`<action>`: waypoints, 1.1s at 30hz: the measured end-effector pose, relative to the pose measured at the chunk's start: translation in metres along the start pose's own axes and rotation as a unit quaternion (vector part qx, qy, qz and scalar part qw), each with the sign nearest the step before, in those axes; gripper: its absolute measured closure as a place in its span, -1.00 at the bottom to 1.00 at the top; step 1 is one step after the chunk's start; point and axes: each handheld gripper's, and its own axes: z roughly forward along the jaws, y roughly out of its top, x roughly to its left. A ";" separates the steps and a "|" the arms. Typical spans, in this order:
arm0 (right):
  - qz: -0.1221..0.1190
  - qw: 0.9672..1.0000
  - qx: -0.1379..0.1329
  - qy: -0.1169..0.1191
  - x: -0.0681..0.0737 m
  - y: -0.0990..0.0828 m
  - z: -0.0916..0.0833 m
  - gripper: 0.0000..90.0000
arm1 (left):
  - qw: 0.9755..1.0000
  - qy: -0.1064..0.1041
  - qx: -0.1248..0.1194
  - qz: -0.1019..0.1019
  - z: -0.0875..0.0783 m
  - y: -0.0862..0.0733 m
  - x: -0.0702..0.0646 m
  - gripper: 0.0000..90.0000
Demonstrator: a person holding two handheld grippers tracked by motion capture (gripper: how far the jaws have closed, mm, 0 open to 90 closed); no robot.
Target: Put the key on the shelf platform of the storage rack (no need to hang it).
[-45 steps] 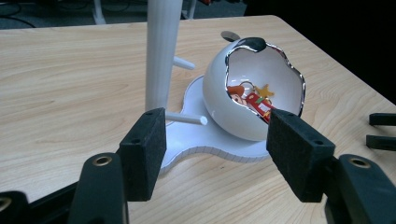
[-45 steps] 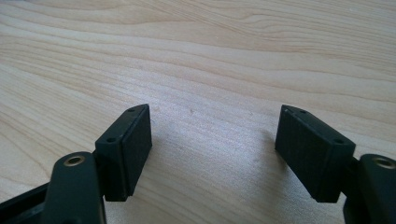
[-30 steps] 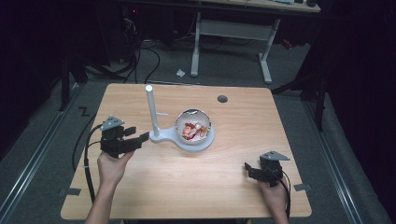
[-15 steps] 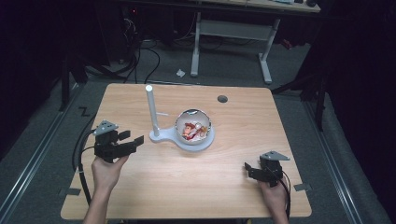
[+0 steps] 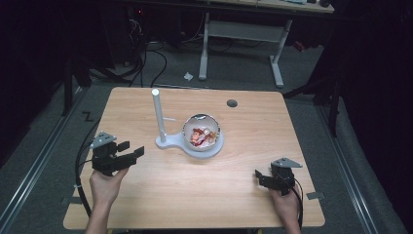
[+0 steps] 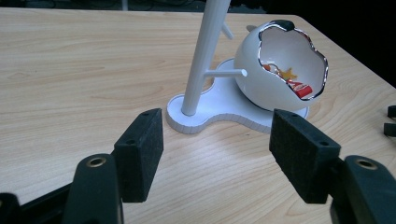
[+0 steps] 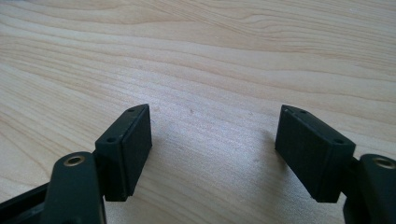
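A white stand with an upright post (image 5: 157,114) and a flat base holds a white egg-shaped bowl (image 5: 201,132) at the table's middle. The bowl has small red and yellow items inside. In the left gripper view the post (image 6: 201,60) and bowl (image 6: 261,84) stand ahead of the jaws. My left gripper (image 5: 130,150) is left of the stand, apart from it, pointing toward it. It is open; its jaws have just been opening with nothing between them (image 6: 217,126). My right gripper (image 5: 259,177) rests low at the front right, open over bare wood (image 7: 215,116).
The wooden table (image 5: 292,126) has a round dark hole (image 5: 232,103) near its back edge. Cables trail from both grippers off the front edge. A white-legged desk (image 5: 243,29) and floor cables lie beyond the table. The right gripper's jaw tips (image 6: 391,119) show far off.
My left gripper has drawn back from the stand, leftward and toward the table's front. Its jaws stand a little wider. The right hand has kept still.
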 end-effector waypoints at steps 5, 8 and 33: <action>0.000 1.000 0.000 0.000 0.000 0.000 0.000 -0.39 | 1.000 0.006 0.003 0.002 -0.002 -0.004 0.001 -0.21; 0.000 1.000 0.000 0.000 0.000 0.000 0.000 -0.39 | 1.000 0.008 0.003 0.000 -0.002 -0.006 0.001 -0.22; 0.000 1.000 0.000 0.000 0.000 0.000 0.000 -0.39 | 1.000 0.016 0.018 -0.006 0.007 -0.029 0.002 -0.23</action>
